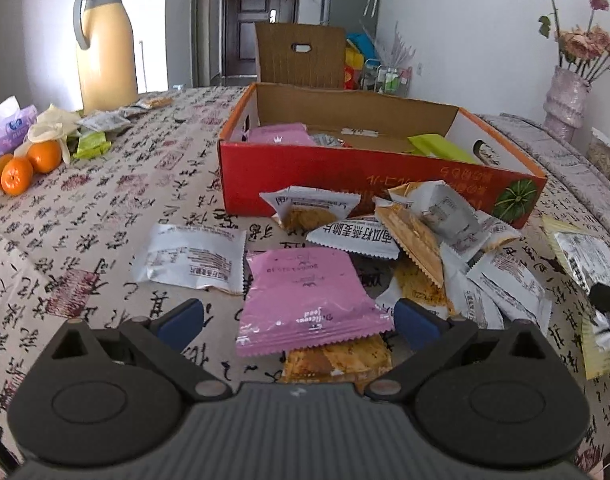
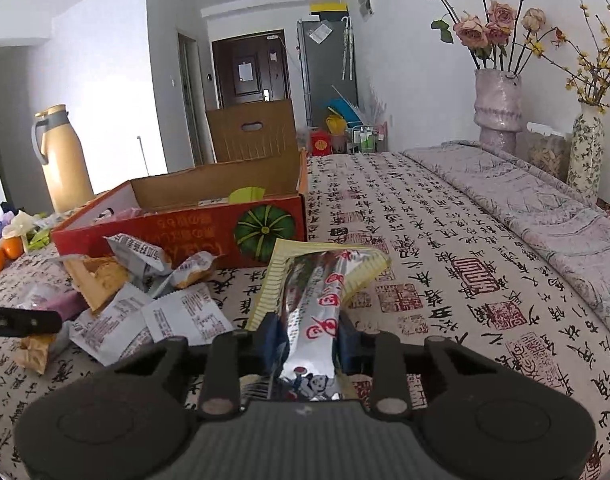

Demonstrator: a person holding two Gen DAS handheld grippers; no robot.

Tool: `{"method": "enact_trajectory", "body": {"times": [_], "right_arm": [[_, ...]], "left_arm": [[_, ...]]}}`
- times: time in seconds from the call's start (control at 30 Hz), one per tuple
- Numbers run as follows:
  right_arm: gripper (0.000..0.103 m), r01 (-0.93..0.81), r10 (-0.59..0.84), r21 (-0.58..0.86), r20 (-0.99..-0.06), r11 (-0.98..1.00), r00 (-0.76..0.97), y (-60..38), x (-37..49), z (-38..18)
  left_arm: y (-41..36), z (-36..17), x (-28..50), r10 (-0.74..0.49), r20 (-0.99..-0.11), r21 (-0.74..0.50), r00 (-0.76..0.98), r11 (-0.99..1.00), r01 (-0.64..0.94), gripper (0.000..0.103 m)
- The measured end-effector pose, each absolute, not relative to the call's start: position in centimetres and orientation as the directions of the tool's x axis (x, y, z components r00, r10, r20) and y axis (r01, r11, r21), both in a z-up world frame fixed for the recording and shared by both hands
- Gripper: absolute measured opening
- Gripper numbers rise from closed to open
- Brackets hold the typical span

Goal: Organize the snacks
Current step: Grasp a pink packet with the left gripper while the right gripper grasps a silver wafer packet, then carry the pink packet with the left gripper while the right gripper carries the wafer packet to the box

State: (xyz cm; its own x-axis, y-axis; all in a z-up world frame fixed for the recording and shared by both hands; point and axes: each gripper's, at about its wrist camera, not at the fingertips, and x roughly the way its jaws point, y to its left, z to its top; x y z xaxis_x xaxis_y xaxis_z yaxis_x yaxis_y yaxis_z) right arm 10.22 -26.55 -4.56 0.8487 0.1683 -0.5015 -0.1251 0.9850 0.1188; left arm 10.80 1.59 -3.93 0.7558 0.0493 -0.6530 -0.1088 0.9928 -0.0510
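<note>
My left gripper (image 1: 299, 322) is open, its blue pads on either side of a pink snack packet (image 1: 305, 296) that lies on an orange packet on the table. Beyond it is a heap of white and orange snack packets (image 1: 437, 240) in front of the red cardboard box (image 1: 345, 180), which holds a pink packet (image 1: 277, 134) and a green one (image 1: 441, 146). My right gripper (image 2: 305, 336) is shut on a silver and yellow snack packet (image 2: 317, 300), held above the table to the right of the box (image 2: 193, 228). That packet and gripper tip show in the left wrist view (image 1: 593, 264).
A yellow thermos (image 1: 105, 44), oranges (image 1: 25, 164), tissues and small packets stand at the far left. Flower vases (image 2: 499, 104) and a folded quilt (image 2: 545, 208) sit along the right. A brown box flap (image 1: 301, 54) stands behind the red box.
</note>
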Motion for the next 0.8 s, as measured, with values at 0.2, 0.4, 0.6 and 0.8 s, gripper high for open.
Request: {"method": "enact_trajectory", "body": {"times": [0.2,0.4,0.6,0.8], "right_arm": [[0.029,-0.131,0.181,0.133,-0.498,0.982,0.848,-26.8,10.2,-4.8],[0.029,-0.137,0.189,0.139,-0.494,0.981,0.849,-26.7,10.1,-4.8],[0.029,-0.136,0.189,0.142,-0.492,0.98,0.85,-26.8,10.1,-4.7],[0.029,-0.134,0.188,0.143,-0.487,0.981,0.853,-26.8,10.0,-4.5]], "left_arm": [[1.6,-3.5,12.1,0.064,-0.658,-0.059,0.75,0.989,-0.137,0.102],[1.3,-3.9,14.0,0.069,-0.694,-0.047,0.717,0.989,-0.141,0.072],[1.4,-4.2,13.9,0.058,-0.693,-0.053,0.719,0.99,-0.131,0.063],[1.8,-3.7,12.8,0.062,-0.67,-0.053,0.74,0.99,-0.131,0.062]]}}
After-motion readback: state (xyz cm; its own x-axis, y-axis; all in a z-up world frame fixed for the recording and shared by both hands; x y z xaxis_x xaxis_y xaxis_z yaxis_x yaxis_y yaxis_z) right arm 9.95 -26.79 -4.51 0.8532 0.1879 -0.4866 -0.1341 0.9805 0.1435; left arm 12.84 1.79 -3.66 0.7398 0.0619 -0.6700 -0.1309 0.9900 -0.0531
